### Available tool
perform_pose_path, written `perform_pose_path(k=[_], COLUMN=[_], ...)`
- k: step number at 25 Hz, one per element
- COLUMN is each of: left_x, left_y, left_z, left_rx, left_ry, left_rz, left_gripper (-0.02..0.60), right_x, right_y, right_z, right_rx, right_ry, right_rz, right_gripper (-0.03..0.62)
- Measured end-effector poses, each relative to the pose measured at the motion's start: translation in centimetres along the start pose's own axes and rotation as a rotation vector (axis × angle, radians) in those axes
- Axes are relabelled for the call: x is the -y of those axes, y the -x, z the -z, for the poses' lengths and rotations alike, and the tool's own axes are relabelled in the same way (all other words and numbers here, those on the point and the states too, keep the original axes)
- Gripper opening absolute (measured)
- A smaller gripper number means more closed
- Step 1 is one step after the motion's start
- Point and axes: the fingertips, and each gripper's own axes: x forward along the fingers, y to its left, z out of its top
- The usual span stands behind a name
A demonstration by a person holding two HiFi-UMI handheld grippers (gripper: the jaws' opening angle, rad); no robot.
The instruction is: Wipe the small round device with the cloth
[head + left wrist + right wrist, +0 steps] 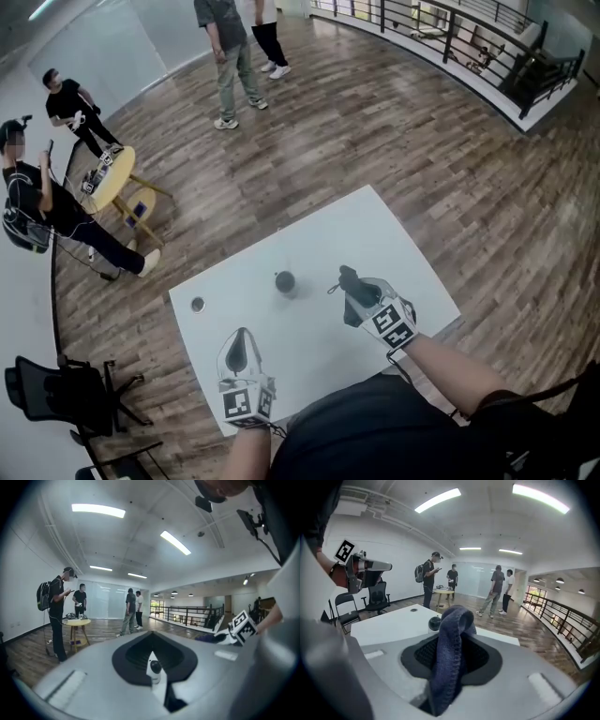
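The cloth (pixel 447 658) is pinched in the right gripper's (pixel 359 298) jaws, near the device (pixel 285 281) on the table (pixel 394 244) but clear of it; the left gripper's (pixel 240 349) jaws are pressed together, empty; approach or withdrawal is fitted equally; wiping would require cloth-to-device contact.

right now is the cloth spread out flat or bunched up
Bunched up. The cloth sits in a folded loop, clamped between the right gripper's jaws, above the table, not laid out.

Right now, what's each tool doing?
Left tool: closed, holding nothing.
Right tool: closed on the dark blue cloth.
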Motion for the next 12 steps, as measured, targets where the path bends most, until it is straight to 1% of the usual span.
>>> perform_pose_path(k=[2, 5, 12], left_x=[1.1, 2.0, 2.8], left_y=[-0.5, -0.8, -0.4], left_z=[-0.5, -0.3, 0.2], left_rx=[-0.007, -0.004, -0.007], left_ry=[-0.021, -0.02, -0.021], left_rz=[0.035, 0.052, 0.041], left_gripper=[0.005, 0.005, 0.005], right_x=[1.1, 2.1, 2.2], right_y=[1.1, 2.5, 3.5], right_z=[0.6, 2.1, 8.3], right_rx=[-0.001, -0.028, -0.134], right_ry=[-0.003, -0.013, -0.045], right_rz=[0.053, 0.1, 0.118], right_gripper=[0.114, 0.114, 0.114])
